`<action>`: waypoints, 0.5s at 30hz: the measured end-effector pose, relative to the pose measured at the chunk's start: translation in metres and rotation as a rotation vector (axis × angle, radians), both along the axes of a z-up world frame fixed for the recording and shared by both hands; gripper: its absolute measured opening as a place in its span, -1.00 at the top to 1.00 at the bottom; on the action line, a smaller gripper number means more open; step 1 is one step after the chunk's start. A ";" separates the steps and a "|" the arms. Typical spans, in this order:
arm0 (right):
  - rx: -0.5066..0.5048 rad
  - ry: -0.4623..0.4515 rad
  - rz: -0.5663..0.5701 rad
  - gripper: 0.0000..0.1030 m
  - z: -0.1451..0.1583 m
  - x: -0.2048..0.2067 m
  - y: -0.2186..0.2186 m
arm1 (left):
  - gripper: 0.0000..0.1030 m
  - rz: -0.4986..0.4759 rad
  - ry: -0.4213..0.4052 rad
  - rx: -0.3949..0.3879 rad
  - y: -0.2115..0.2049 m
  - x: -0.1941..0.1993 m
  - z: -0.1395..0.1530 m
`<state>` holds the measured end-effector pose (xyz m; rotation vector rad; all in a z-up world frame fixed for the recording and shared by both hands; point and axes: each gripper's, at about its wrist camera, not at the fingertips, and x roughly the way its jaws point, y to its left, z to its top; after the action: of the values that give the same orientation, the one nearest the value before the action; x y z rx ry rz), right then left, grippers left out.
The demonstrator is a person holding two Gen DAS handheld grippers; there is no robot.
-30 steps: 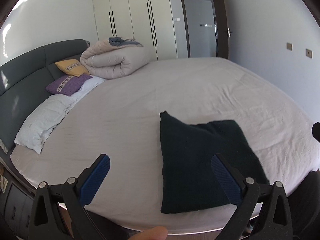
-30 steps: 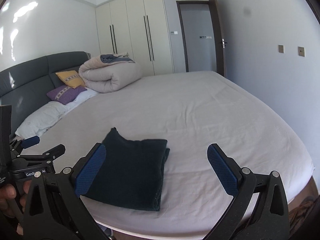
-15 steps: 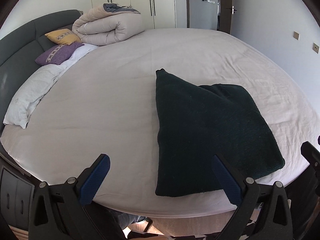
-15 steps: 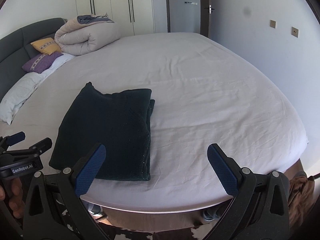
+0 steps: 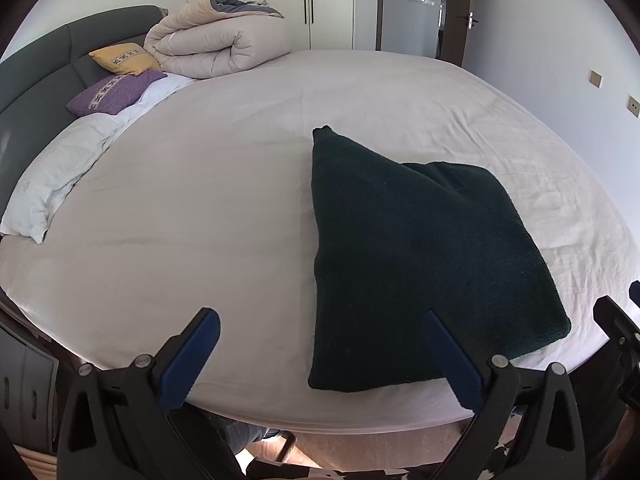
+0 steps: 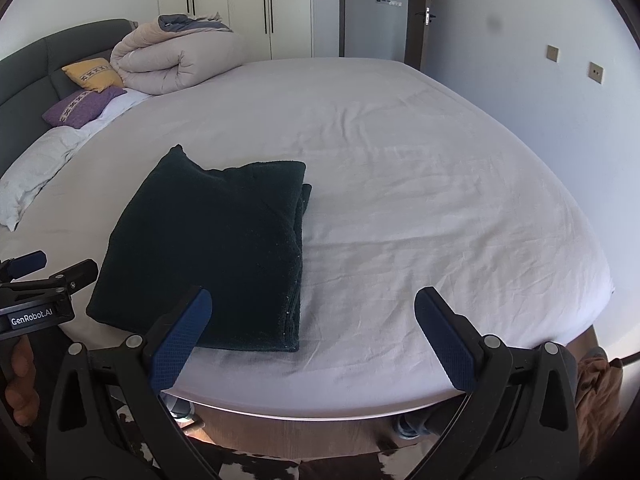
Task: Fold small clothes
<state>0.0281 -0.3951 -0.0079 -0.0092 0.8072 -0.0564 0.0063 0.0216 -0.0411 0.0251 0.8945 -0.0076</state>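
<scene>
Tongs: while nothing is gripped, the left gripper (image 5: 320, 356) and the right gripper (image 6: 310, 336) are both held wide open and empty above the near edge of the bed (image 6: 400, 200).
Garment: a dark green knitted piece (image 6: 208, 248) is laid folded on the sheet near that edge, just beyond the left tongs and ahead-left of the right pair; stacked layers are shown along its right side.
Step, as judged: the fold appears largely done; if tidying is wanted, the protruding far corner (image 5: 322, 132) should be pinched through all layers and laid flat without dragging the sheet.
Surface: a pale, lightly creased sheet is stretched over the mattress.
Room: a rolled duvet (image 5: 216, 36), cushions (image 5: 116, 88), a grey headboard (image 6: 28, 72), wardrobes (image 6: 248, 4) and a door (image 5: 456, 8) are seen beyond.
</scene>
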 end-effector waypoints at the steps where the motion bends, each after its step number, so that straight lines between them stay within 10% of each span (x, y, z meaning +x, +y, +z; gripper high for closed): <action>1: -0.002 0.000 0.001 -1.00 0.000 0.000 0.001 | -1.00 0.001 0.003 -0.002 0.000 0.000 -0.001; 15: 0.010 0.016 -0.005 -1.00 -0.005 0.002 0.003 | -1.00 -0.003 0.014 -0.009 0.002 0.001 -0.003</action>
<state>0.0305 -0.3923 -0.0132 0.0018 0.8233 -0.0572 0.0077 0.0236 -0.0444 0.0176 0.9081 -0.0145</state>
